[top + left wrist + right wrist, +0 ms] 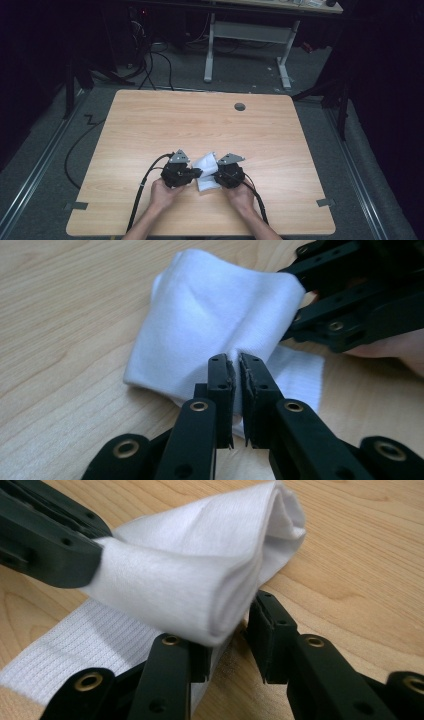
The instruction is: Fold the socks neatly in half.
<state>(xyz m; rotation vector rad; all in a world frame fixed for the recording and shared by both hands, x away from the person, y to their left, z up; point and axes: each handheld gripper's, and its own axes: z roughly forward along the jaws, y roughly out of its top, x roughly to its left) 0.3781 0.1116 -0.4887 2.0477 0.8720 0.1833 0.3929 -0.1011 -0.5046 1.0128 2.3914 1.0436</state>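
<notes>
Both forearms come in from the near edge of the worktop (150, 120), each hand wrapped around a device, angled inward toward each other. Between them, just beyond the hands, lies a white sock (206, 171), folded over on itself, its ribbed cuff flat on the wood and its upper layer lifted. The left hand-held gripper (236, 371) has its jaws nearly together, pinching a fold of the fabric. The right hand-held gripper (227, 630) has its jaws partly apart, with the sock's doubled edge between them.
</notes>
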